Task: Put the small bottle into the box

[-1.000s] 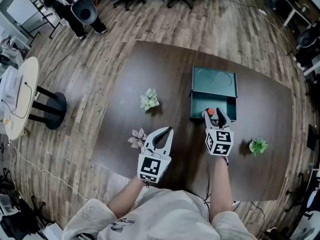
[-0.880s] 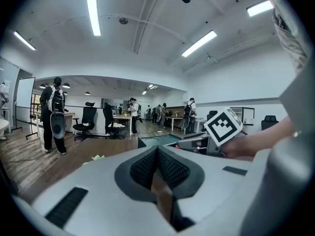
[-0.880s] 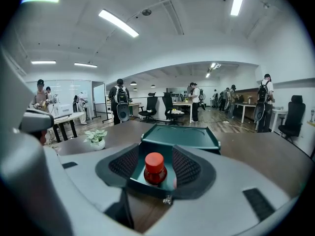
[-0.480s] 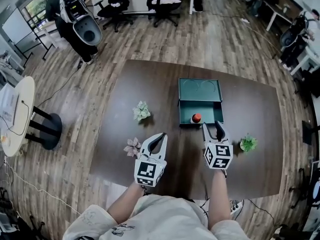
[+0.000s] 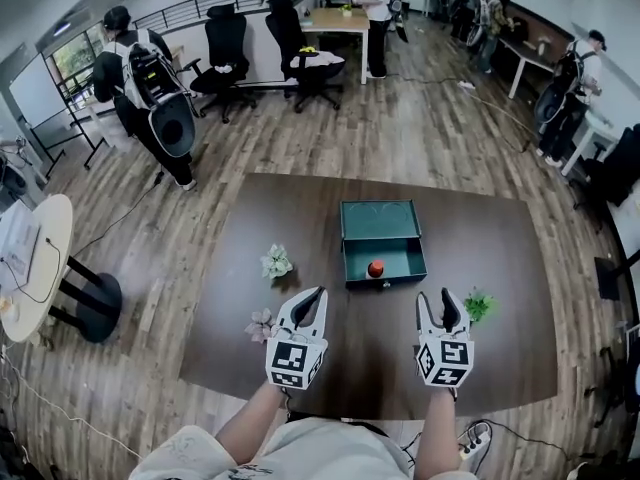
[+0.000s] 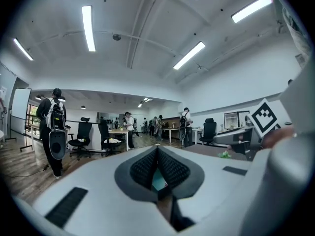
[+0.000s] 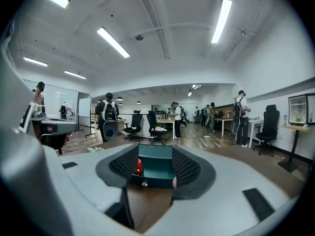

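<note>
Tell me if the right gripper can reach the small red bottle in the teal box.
Likely yes: the right gripper is open and empty, the teal box open-topped, the small red bottle unobstructed inside.

Pale plant [image 5: 276, 262], pink plant [image 5: 260, 325] and green plant [image 5: 479, 305] (all small) dot the dark table [image 5: 500, 238].

The box [image 5: 379, 220] is teal and rectangular and lies at the centre of the head view, on the dark table [image 5: 500, 268]. Its front compartment is open at the top, with a small knob [image 7: 144, 184] on the front wall. The small bottle [image 5: 376, 268], red at the top, stands upright inside this compartment, slightly left of centre and near the front wall.
</note>
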